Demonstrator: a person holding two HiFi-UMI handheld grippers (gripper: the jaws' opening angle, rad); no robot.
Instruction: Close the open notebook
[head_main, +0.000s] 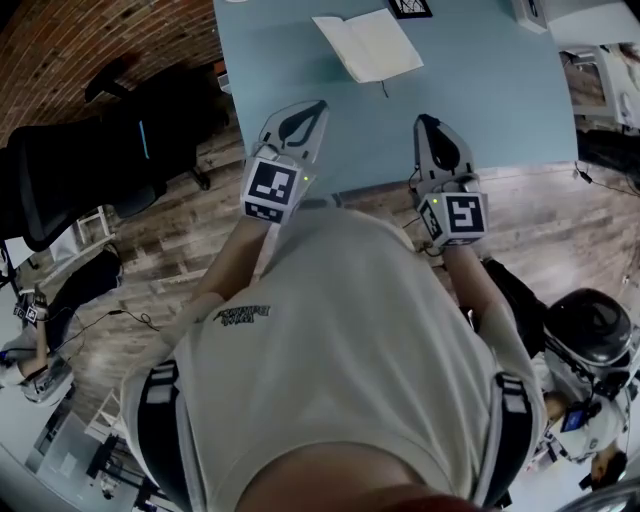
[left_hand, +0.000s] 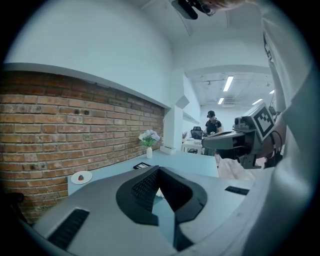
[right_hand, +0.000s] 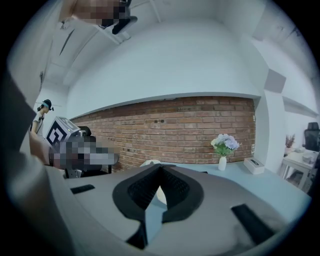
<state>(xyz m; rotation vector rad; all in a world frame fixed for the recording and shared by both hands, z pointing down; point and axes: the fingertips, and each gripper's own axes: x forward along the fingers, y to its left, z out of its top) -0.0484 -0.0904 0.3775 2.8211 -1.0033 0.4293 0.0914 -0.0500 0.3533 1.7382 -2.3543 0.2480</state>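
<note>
Presently noted left gripper (head_main: 316, 106) over near table (head_main: 500, 100) edge, jaws together on nothing; found notebook (head_main: 368, 44) lying open farther up, well apart from both tools; noted right gripper (head_main: 426, 121) likewise closed, empty. Judged both staged for reaching in. Could not read shirt print (head_main: 243, 313); found no other writing, only square markers (head_main: 271, 187).

From the head: looks steeply down past the torso (head_main: 340, 330) onto the left gripper (head_main: 318, 106), the right gripper (head_main: 427, 122) and the table (head_main: 500, 110), with the notebook (head_main: 370, 45) ahead of both jaw tips.

From the left gripper: sits close behind its own jaws and faces almost level across the table. Takes in a brick wall (left_hand: 75, 135) left of the jaws, a vase of flowers (left_hand: 148, 140) beyond them, and the right gripper off to the right.

From the right gripper: same low, close seat. Shares the wall and the vase, here right of the jaws. Shows a pale sliver (right_hand: 159, 194) between the jaws, perhaps the notebook.
</note>
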